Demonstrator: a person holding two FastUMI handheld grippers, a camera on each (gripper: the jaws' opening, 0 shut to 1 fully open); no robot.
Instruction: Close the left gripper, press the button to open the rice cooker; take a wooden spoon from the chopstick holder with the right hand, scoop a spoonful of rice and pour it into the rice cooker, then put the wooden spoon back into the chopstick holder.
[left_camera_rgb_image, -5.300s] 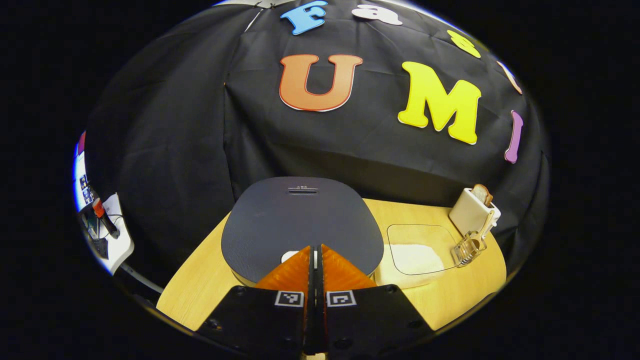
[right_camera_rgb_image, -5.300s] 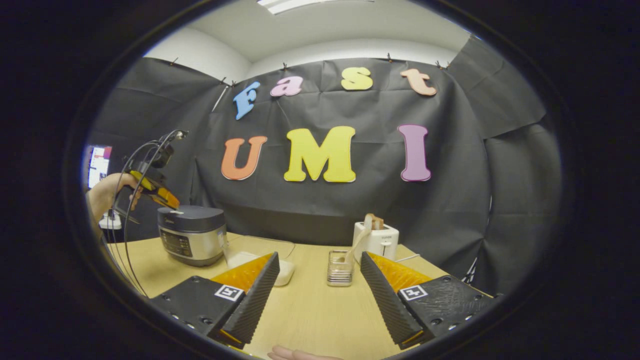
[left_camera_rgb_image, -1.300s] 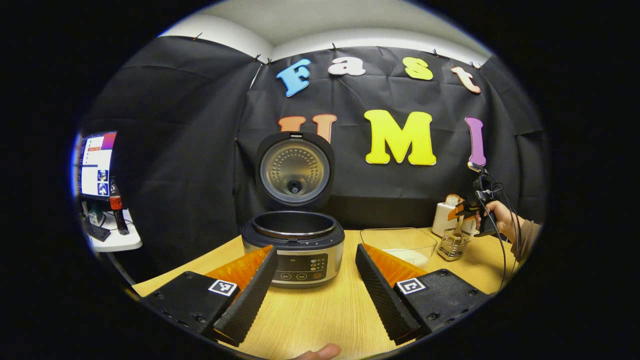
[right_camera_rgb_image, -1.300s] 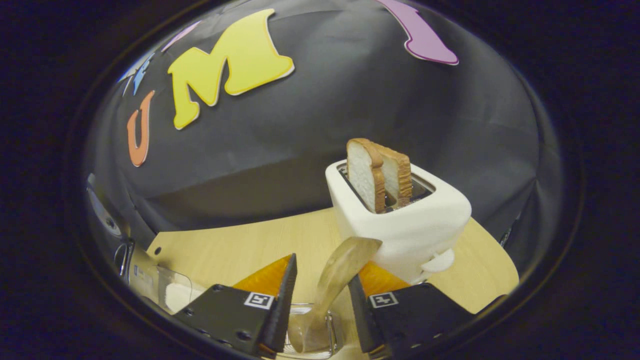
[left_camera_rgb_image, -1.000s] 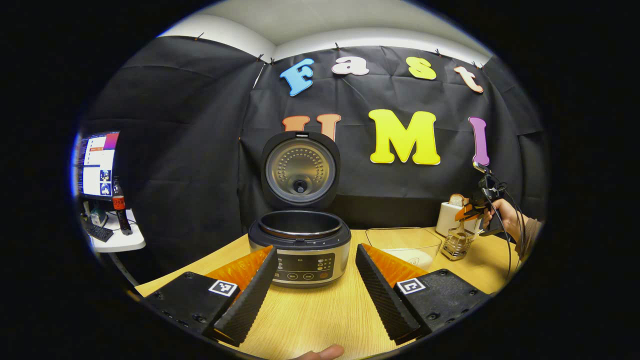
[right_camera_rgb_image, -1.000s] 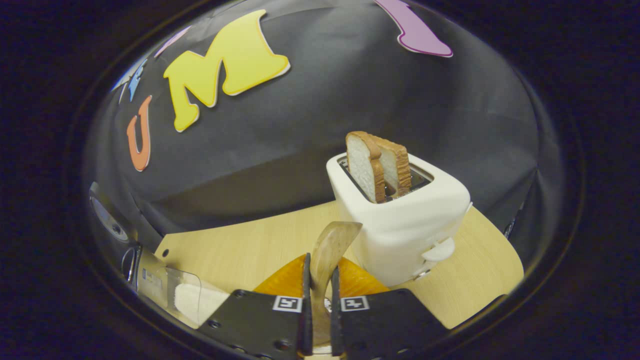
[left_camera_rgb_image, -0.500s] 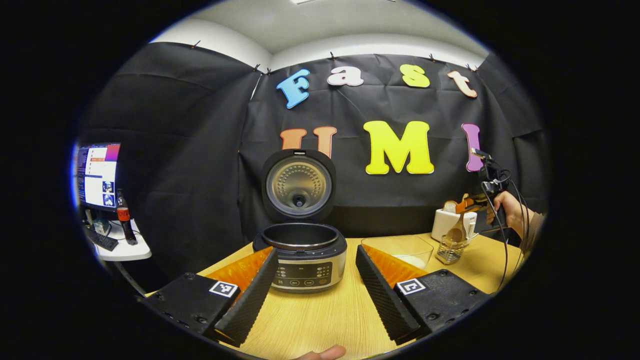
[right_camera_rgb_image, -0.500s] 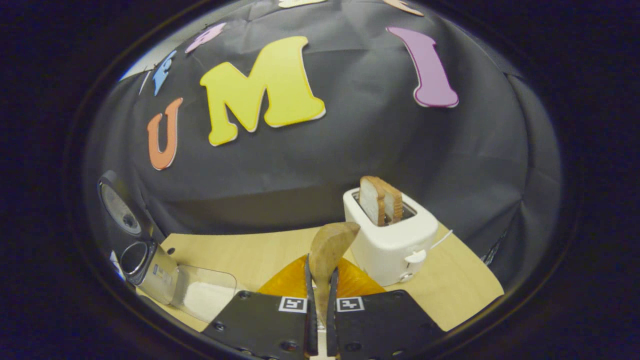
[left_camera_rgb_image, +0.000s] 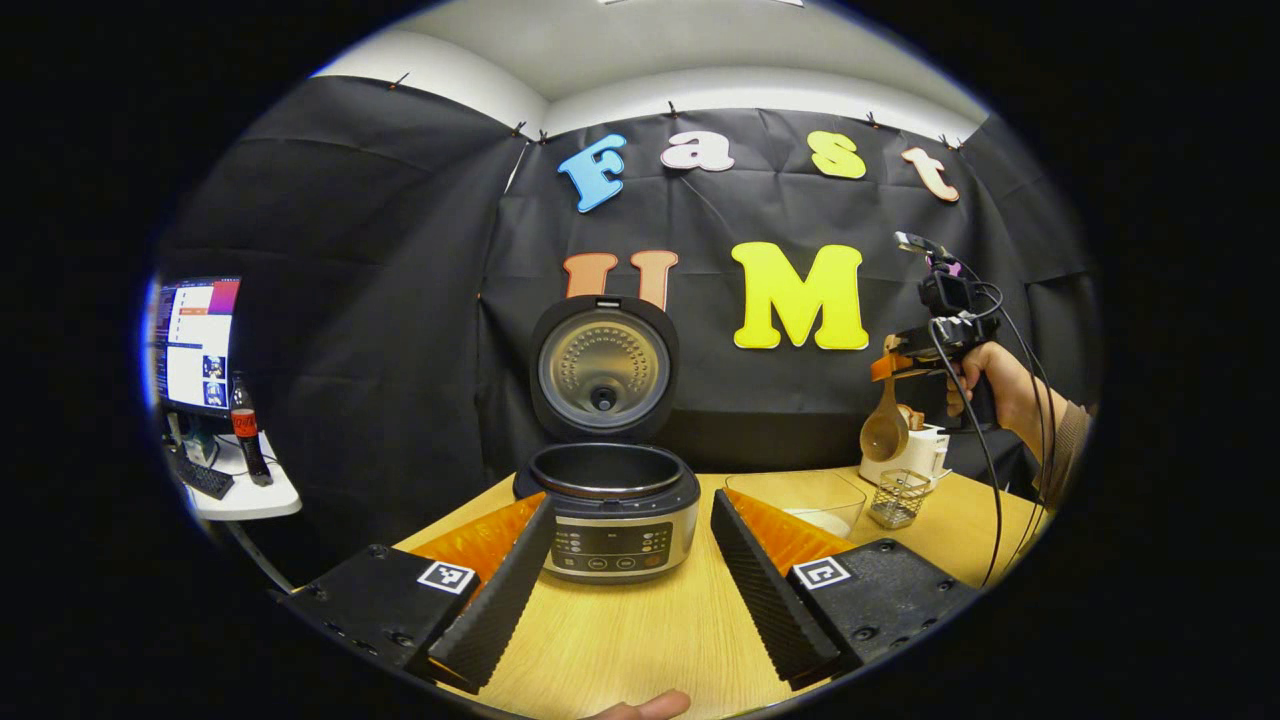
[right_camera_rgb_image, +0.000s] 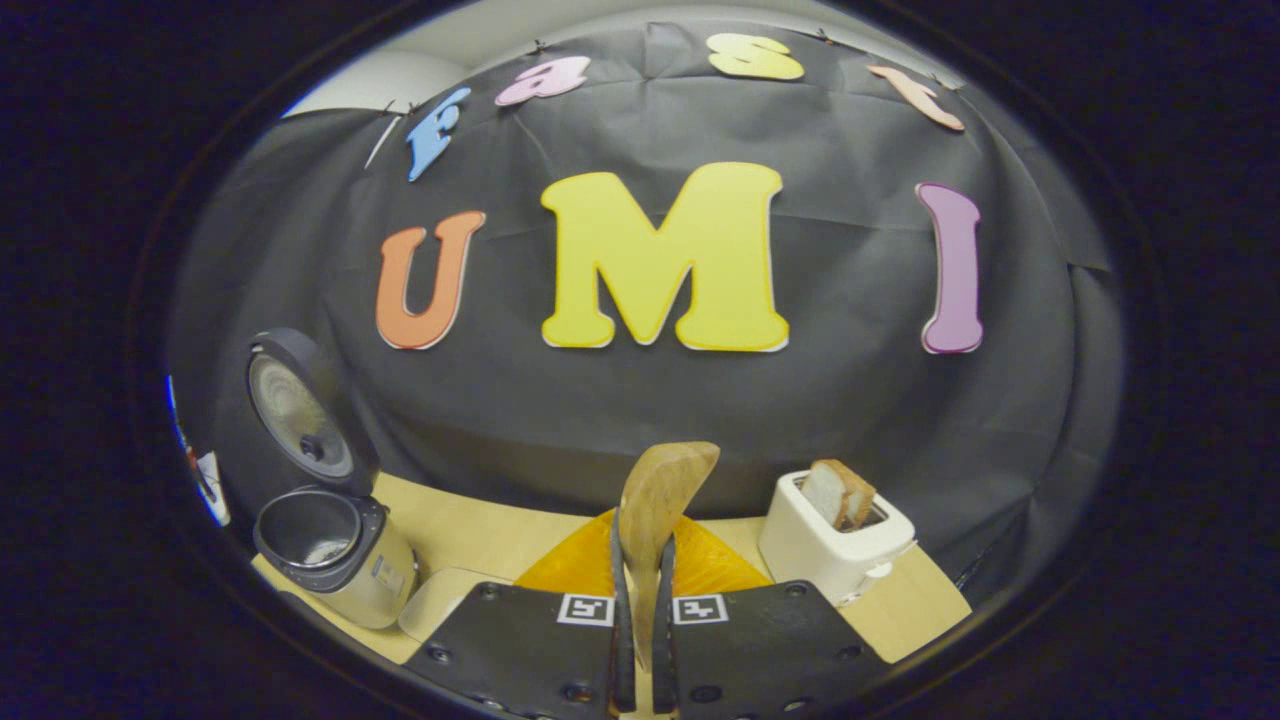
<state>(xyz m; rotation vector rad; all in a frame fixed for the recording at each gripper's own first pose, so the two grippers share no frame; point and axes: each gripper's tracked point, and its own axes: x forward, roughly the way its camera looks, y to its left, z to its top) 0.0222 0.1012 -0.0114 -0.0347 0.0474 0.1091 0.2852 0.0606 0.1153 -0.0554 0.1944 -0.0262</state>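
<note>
Your left gripper has ribbed fingers on black screwed blocks with square markers; black cables loop from your right gripper; brown sleeve.

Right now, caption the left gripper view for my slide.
Rice cooker open; right gripper holds wooden spoon above chopstick holder.

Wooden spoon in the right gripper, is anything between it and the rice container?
Nothing visible: the wooden spoon hangs above the wire chopstick holder, and the clear plastic rice container beside it is open-topped.
</note>
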